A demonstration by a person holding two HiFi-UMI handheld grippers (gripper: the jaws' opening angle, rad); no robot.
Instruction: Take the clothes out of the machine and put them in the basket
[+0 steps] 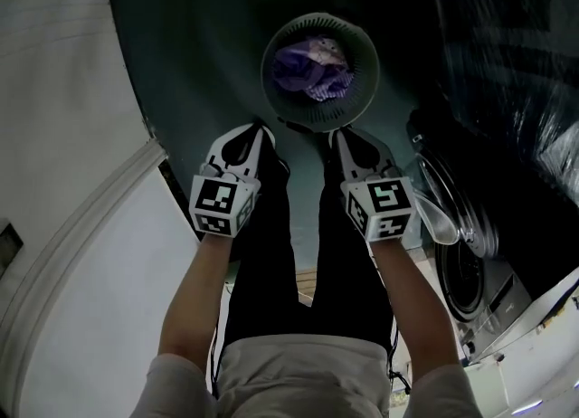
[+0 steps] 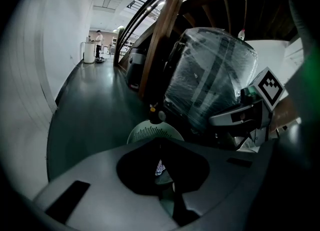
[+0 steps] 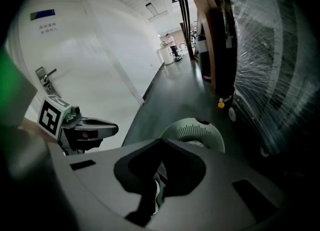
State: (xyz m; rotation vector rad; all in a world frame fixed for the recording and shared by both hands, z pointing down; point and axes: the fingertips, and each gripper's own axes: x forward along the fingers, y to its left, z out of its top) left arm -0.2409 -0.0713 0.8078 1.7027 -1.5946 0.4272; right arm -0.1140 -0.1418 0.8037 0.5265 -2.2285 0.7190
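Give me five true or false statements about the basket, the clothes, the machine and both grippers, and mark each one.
1. The basket holds purple clothes. True.
2. The right gripper holds a garment. False: its jaws are together with nothing between them.
3. The basket lies tipped on its side. False: it stands upright, with its opening facing up.
4. The washing machine is on the person's right. True.
5. The left gripper has its jaws wide apart. False: they are together and empty.
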